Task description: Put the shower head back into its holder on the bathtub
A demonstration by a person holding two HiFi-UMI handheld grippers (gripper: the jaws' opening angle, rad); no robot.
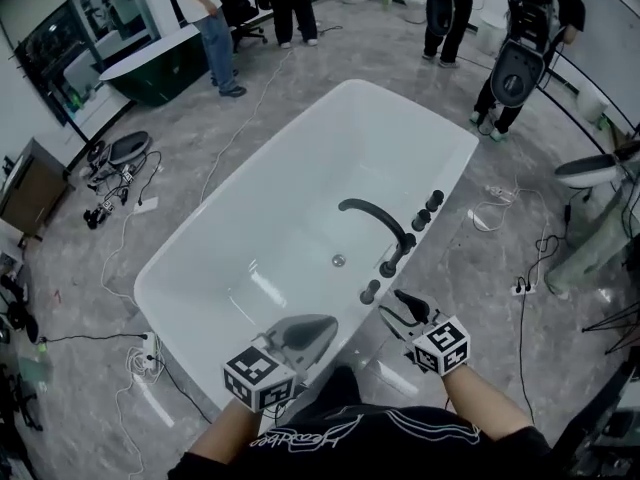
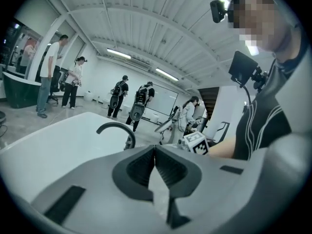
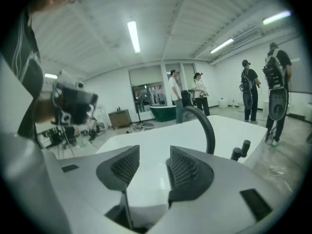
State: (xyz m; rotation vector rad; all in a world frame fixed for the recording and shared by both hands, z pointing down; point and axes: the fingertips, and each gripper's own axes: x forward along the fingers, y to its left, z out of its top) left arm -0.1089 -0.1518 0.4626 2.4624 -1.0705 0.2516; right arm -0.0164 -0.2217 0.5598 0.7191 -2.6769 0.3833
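Note:
The white bathtub (image 1: pixel 250 258) fills the middle of the head view. On its right rim stand a curved black spout (image 1: pixel 375 216), two round knobs (image 1: pixel 428 210) and a slim black shower handset (image 1: pixel 392 260) that stands tilted in its fitting, with a short black stub (image 1: pixel 370 291) nearer to me. My right gripper (image 1: pixel 393 304) hovers just short of that stub, open and empty; in its own view the right gripper (image 3: pixel 151 164) has only the spout (image 3: pixel 202 123) and the handset (image 3: pixel 241 149) beyond it. My left gripper (image 1: pixel 318 328) is shut and empty over the tub's near end, with jaws meeting in the left gripper (image 2: pixel 155 152) view.
Grey floor surrounds the tub, with cables and a power strip (image 1: pixel 145 353) at the near left and another cable (image 1: pixel 525 288) at the right. Several people (image 1: pixel 215 28) stand at the far end near a dark green tub (image 1: pixel 160 63). A white basin (image 1: pixel 590 170) is at the right.

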